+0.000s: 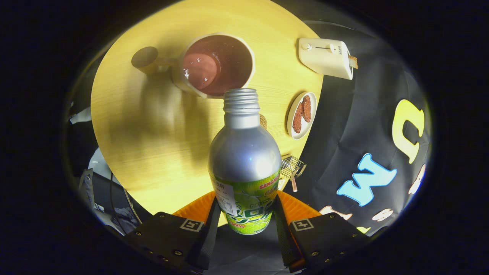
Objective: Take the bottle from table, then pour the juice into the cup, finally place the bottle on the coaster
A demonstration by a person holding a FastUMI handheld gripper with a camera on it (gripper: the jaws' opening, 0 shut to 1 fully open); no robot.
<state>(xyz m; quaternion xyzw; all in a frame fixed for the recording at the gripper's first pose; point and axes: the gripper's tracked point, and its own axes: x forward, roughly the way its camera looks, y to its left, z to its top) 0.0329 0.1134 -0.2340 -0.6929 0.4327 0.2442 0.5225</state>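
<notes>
I have the uncapped silver bottle (244,160) clamped at its labelled base between both fingers of my gripper (246,217), its mouth at the rim of the cup (214,65) holding reddish juice on the round wooden table (153,133), with a plate of snacks (301,114) nearby.

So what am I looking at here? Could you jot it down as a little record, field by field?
tongs: tongs shut on the bottle, one finger on each side of its lower body
bottle: silver bottle, green label, cap off, mouth at the cup's rim
cup: white cup, holds reddish juice
table: round wooden table
plate: small plate with brown snacks, beside the bottle's neck
other: cream toaster beyond the plate; small wire utensil near the table's edge
</notes>
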